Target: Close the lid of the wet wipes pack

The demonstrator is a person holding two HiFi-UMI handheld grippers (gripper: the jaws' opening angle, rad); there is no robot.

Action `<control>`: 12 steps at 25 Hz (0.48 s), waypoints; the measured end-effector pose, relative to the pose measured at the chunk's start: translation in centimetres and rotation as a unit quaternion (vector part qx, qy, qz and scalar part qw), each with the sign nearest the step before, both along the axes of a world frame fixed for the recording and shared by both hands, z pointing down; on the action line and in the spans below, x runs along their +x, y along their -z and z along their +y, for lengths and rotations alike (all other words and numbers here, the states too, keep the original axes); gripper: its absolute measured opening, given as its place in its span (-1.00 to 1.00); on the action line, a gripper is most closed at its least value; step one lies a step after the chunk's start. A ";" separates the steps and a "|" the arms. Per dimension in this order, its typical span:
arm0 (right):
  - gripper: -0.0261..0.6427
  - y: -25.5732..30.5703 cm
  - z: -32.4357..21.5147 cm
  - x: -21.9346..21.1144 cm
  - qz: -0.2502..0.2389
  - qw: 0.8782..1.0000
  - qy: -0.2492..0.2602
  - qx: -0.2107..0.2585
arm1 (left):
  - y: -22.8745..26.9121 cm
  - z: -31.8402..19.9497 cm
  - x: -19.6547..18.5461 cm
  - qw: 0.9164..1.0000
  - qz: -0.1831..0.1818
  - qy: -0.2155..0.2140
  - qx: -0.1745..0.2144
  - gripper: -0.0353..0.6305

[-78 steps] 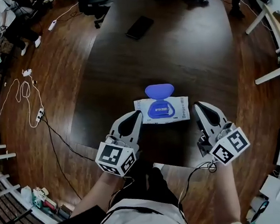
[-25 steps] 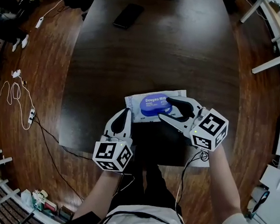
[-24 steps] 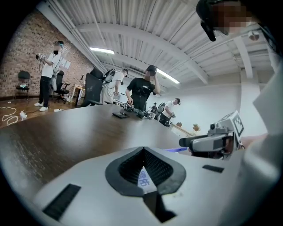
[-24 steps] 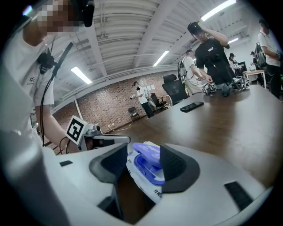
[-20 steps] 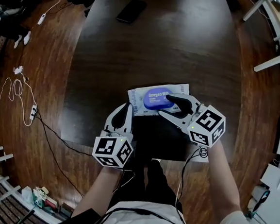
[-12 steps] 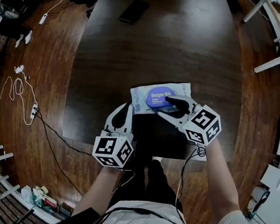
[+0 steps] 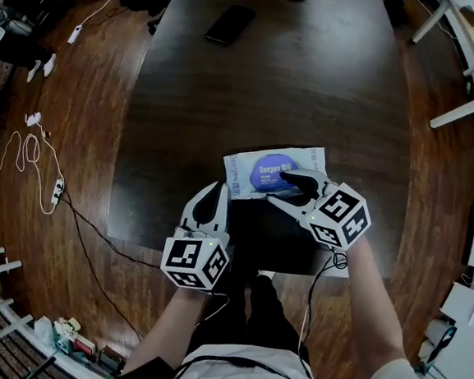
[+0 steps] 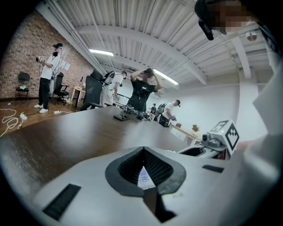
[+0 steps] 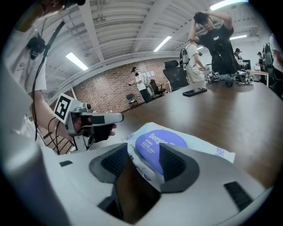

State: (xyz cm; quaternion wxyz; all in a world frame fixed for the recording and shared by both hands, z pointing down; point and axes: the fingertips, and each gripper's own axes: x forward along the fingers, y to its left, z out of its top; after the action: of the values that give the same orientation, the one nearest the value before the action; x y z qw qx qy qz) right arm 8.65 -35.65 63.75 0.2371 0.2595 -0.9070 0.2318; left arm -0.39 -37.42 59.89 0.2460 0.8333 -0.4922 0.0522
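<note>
Pressing with the right gripper (image 7: 284, 186), jaws spread astride the blue lid (image 9: 152, 145) lying crosswise directly beneath, nearer than the clenched, empty left gripper (image 7: 218, 189) beside the wet wipes pack (image 7: 237, 166)

The left forearm (image 7: 163, 335) and right forearm (image 7: 370, 313) are reaching forward at the table's (image 7: 293, 80) near edge, the left gripper (image 7: 219, 188) pointing ahead with jaws pressed together, the right gripper (image 7: 280, 186) angling inward with jaws standing apart.
</note>
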 end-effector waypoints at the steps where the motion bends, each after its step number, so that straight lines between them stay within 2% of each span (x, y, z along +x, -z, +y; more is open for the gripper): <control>1: -0.26 -0.1 -0.1 0.0 0.003 1.000 0.000 -0.002 | 0.2 0.0 0.1 1.000 0.000 -0.002 0.002 -0.89; 12: -0.26 -1.0 -0.4 -0.1 0.022 1.000 -0.019 -0.006 | 1.3 1.3 0.5 1.000 0.002 -0.008 0.014 -0.89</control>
State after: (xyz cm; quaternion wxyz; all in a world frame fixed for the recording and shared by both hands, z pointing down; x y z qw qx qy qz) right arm 8.57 -36.03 64.72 0.2545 0.2798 -0.8951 0.2360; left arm 0.12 -36.14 58.62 0.2347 0.8406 -0.4860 0.0452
